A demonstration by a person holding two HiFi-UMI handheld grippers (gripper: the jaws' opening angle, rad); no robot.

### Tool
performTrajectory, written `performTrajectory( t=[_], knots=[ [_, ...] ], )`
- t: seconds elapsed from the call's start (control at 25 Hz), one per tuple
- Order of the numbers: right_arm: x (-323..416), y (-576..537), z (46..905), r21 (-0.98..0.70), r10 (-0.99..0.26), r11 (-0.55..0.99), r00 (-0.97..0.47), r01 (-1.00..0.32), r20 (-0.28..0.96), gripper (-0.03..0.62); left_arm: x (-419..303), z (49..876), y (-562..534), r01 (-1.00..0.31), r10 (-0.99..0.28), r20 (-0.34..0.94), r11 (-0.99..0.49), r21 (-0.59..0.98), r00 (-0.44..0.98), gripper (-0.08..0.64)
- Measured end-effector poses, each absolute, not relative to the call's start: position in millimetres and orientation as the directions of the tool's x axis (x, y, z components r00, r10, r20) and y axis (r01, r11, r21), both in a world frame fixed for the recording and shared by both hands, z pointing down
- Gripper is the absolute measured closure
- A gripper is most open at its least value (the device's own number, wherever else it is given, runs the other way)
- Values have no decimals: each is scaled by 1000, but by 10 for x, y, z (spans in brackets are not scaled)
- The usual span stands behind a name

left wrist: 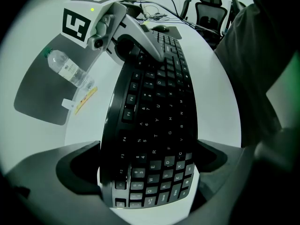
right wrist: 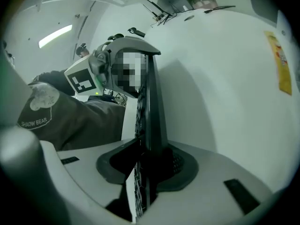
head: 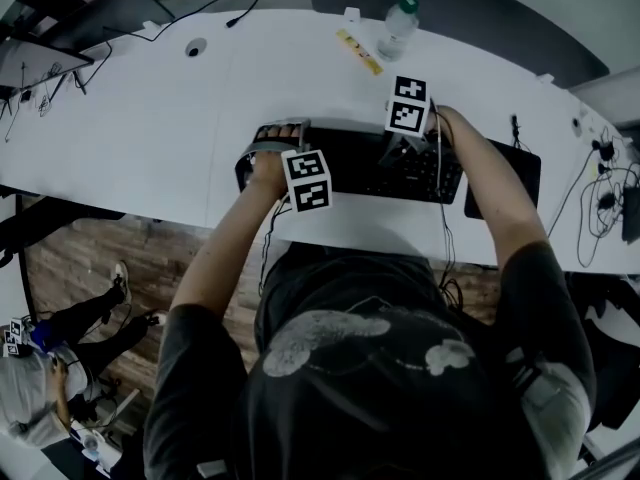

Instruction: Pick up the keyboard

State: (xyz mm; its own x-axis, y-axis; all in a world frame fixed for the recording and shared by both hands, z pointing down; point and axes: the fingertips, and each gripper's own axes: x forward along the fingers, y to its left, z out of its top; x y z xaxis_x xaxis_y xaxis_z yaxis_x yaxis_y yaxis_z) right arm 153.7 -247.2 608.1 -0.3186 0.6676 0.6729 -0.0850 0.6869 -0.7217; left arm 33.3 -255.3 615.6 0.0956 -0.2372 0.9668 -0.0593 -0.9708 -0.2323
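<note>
A black curved keyboard lies on the white desk in front of the person. My left gripper stands at its left end, pointing steeply down. In the left gripper view the keyboard fills the gap of the left gripper, a jaw against each long edge. My right gripper is at the keyboard's right part. In the right gripper view the keyboard shows edge-on, and the right gripper is clamped on its thin edge. The right gripper also shows at the far end.
A water bottle and a yellow strip lie behind the keyboard. A black mouse pad sits to its right, with cables at the desk's right end. Another person sits on the floor at lower left.
</note>
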Motion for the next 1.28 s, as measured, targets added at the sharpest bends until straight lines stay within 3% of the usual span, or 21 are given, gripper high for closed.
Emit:
performTrajectory(
  t=[0.36, 0.72, 0.88, 1.04, 1.28],
  knots=[
    [1500, -2343, 5864, -735, 656, 672, -390, -89, 646, 538, 323, 5967, -2491, -35, -414, 893, -909, -414, 176, -28],
    [1450, -2217, 5656, -696, 549, 696, -492, -178, 675, 540, 196, 5471, -2617, -264, -455, 802, -888, -377, 386, -28],
    [1446, -2236, 5517, -664, 414, 707, -619, -244, 667, 540, 42, 5162, -2790, -415, -509, 712, -850, -325, 484, -27],
    [1480, -2319, 5355, -641, 188, 680, -762, -354, 620, 540, -147, 4865, -2967, -561, -576, 586, -794, -235, 570, -26],
    [1499, -2319, 5137, -632, -163, 597, -846, -494, 508, 540, -248, 4848, -3039, -610, -519, 502, -792, 22, 692, -24]
  ],
)
